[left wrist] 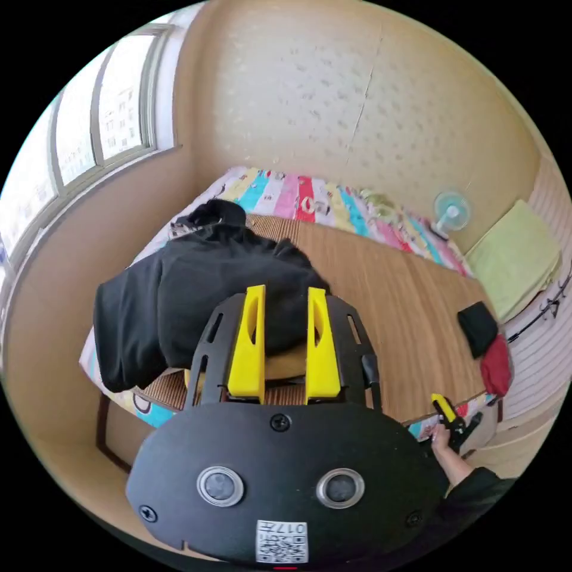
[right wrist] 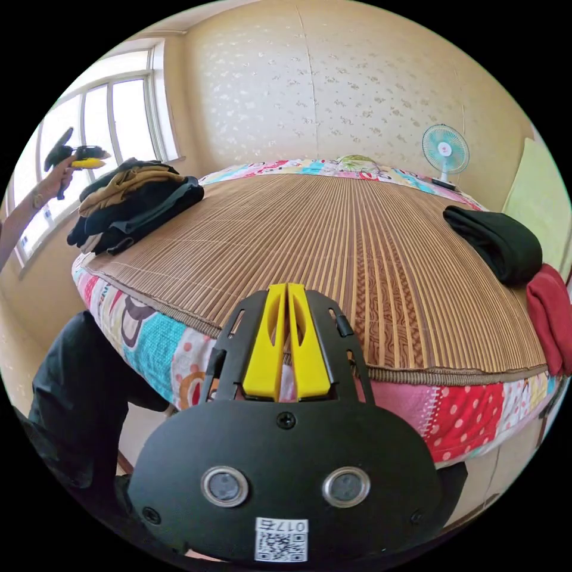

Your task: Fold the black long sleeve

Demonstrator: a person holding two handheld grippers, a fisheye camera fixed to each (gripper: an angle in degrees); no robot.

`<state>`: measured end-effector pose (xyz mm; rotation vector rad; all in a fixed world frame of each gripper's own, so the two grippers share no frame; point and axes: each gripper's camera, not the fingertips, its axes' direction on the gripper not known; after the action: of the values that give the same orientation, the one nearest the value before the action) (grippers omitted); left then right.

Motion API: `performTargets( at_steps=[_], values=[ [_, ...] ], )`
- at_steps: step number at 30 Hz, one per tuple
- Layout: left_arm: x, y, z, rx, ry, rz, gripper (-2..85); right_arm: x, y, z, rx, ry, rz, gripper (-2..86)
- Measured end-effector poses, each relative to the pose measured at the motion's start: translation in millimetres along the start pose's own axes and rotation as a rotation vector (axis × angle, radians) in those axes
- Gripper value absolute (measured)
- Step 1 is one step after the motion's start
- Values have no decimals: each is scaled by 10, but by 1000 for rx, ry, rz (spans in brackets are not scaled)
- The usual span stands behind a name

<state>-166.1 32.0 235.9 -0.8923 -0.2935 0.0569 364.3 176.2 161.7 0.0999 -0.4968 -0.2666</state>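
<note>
In the left gripper view, the black long sleeve garment (left wrist: 196, 292) is lying crumpled on top of a heap of clothes at the left end of the brown slatted bamboo mat (left wrist: 393, 310) that is covering the bed. Its fabric is bunching in soft folds and draping over the mat's near edge, left of centre in the frame. The left claw (left wrist: 285, 298) is hovering just in front of it with its yellow jaws spread apart, released, gripping nothing. Under the dark cloth a tan garment (left wrist: 286, 362) is peeking out between the jaws.

In the right gripper view, the same heap (right wrist: 134, 205) is sitting at the upper left of the frame, dark pieces mixed with tan ones, and the left claw is showing above it in a person's hand (right wrist: 56, 179). The right claw (right wrist: 287, 295) is hanging over the mat's near edge at lower centre, its jaws clenched together with nothing between them. At the right edge, a folded black garment (right wrist: 497, 241) and a folded red garment (right wrist: 551, 316) are resting side by side on the mat.
</note>
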Motion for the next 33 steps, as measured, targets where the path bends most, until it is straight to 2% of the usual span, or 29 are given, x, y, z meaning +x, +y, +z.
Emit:
performTargets(
  at_steps=[1,2,4,5,7,10,14,16,18,21,27,29,32,33],
  values=[
    [41,27,321,-51,-29,-65,73,-10,12,26,0,2,-1,4],
    [58,114,337,8,-11,-89,60,-11,17,37,0,0,-1,4],
    [35,581,227,201,173,-247,20,23,42,75,1,-37,0,4],
    [42,712,195,228,210,-268,15,43,48,83,3,-49,5,4],
    [187,1321,56,288,278,-221,0,150,73,117,6,-112,32,3],
    [346,2179,-106,310,289,-161,-5,252,103,165,11,-165,60,3],
    [405,2877,-254,229,328,-104,-6,253,118,208,12,-150,58,3],
    [558,3091,-329,139,245,-21,-1,264,122,225,12,-145,57,4],
    [656,3150,-477,157,157,28,13,287,125,235,13,-149,59,4],
    [748,2955,-758,266,133,62,53,329,128,239,15,-156,59,3],
    [798,1855,-778,350,94,-8,103,416,129,219,17,-156,57,3],
    [754,1484,-724,336,63,-50,115,457,131,202,18,-162,59,4],
    [651,962,-538,275,108,-68,126,547,146,159,24,-181,68,4],
    [575,787,-345,193,123,-95,123,588,159,138,29,-191,73,4]
  ],
)
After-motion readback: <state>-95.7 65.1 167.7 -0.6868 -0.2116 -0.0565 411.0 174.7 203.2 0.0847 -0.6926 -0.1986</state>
